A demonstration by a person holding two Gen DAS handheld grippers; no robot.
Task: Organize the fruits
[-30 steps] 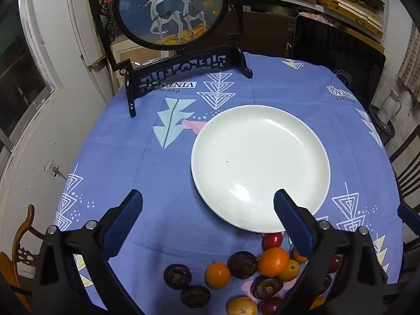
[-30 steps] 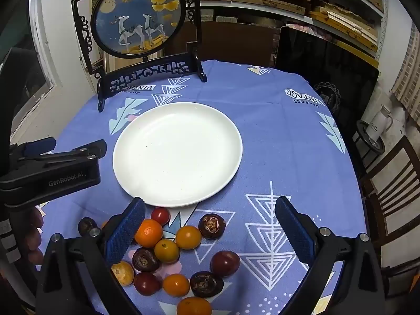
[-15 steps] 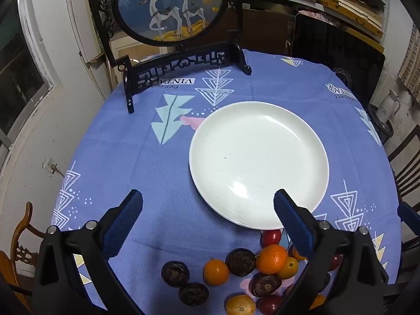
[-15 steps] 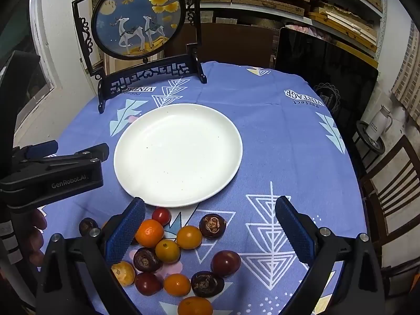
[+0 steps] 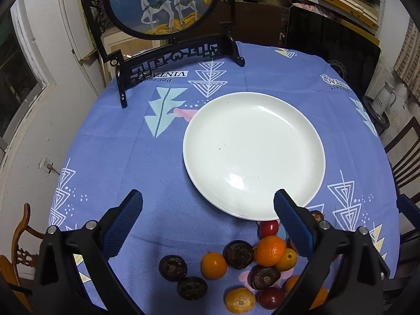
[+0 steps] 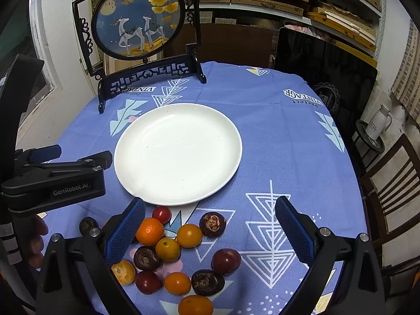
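Observation:
An empty white plate (image 5: 253,155) (image 6: 178,152) sits on the blue tablecloth. Near its front edge lies a loose pile of small fruits: oranges (image 6: 149,231) (image 5: 270,250), dark brown fruits (image 6: 212,224) (image 5: 238,254) and red ones (image 6: 161,214) (image 5: 269,227). My left gripper (image 5: 207,223) is open and empty, held above the cloth left of the pile. My right gripper (image 6: 210,225) is open and empty, hovering over the pile. The left gripper's body also shows in the right wrist view (image 6: 57,181).
A round deer-picture screen on a black stand (image 5: 162,2) (image 6: 137,21) stands at the table's far edge. A dark panel (image 6: 325,63) and wooden chairs (image 6: 393,178) are on the right. A white kettle (image 6: 378,122) sits beyond the table.
Both grippers have shifted slightly, so the plate and fruits sit a little differently in view. Jaws stay open; no fruit has moved.

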